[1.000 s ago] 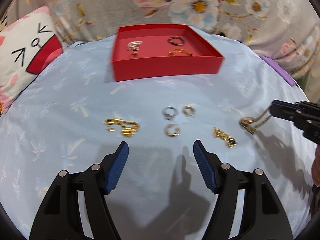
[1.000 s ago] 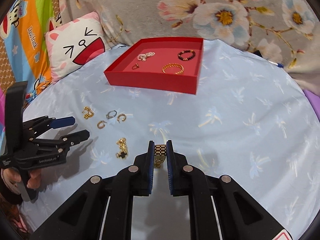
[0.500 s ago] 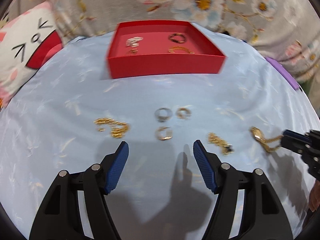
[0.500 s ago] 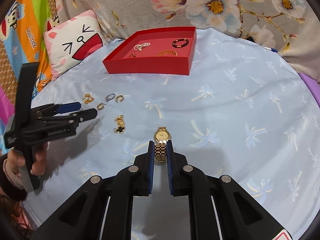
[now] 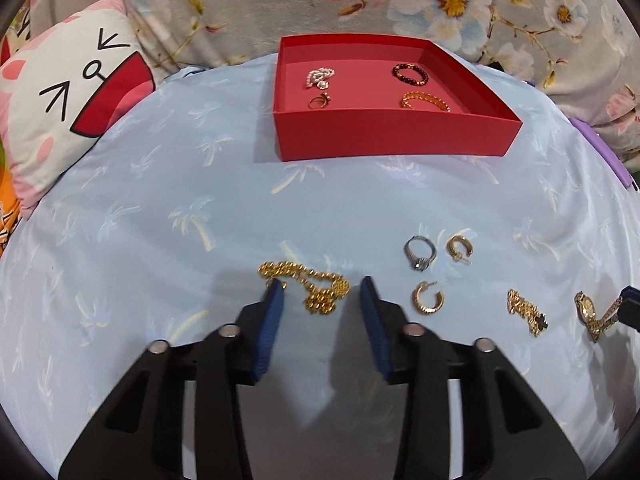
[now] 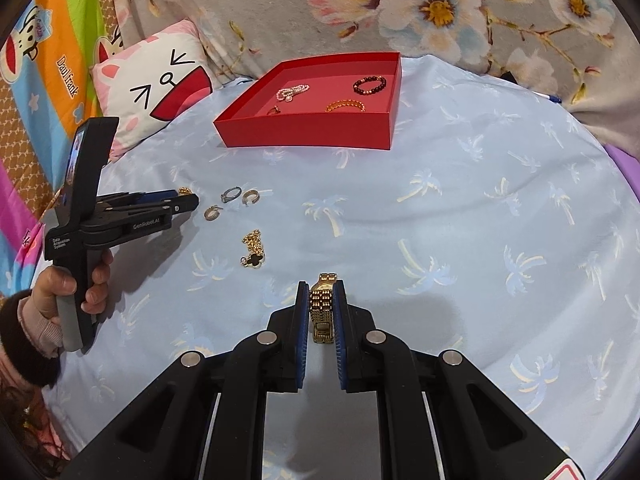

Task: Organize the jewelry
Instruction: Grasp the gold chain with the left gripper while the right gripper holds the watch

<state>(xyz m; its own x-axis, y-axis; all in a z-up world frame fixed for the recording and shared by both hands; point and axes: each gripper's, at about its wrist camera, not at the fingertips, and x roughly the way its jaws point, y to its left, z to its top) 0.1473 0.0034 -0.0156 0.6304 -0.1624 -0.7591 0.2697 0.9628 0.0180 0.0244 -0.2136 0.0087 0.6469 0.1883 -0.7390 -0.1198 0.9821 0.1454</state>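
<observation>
A red tray (image 5: 396, 136) at the back of the blue cloth holds a pearl piece, a small ring, a dark bead bracelet and a gold bracelet. My left gripper (image 5: 322, 292) is open, its fingers on either side of a gold chain (image 5: 316, 286) on the cloth. My right gripper (image 6: 322, 296) is shut on a gold watch (image 6: 323, 304) by its band, low over the cloth. The watch also shows at the right edge of the left wrist view (image 5: 590, 312). Loose on the cloth lie a silver ring (image 5: 419, 252), two gold hoop earrings (image 5: 428, 298) and a gold clover chain (image 5: 526, 312).
A cartoon cat pillow (image 5: 68, 108) lies at the back left. A floral fabric (image 6: 440, 8) rises behind the tray. A purple object (image 5: 600, 148) sits at the cloth's right edge. The left gripper and the hand holding it show in the right wrist view (image 6: 120, 220).
My left gripper has moved left and forward, from the earrings to straddle the gold chain. My right gripper, still holding the watch, has come down closer to the cloth.
</observation>
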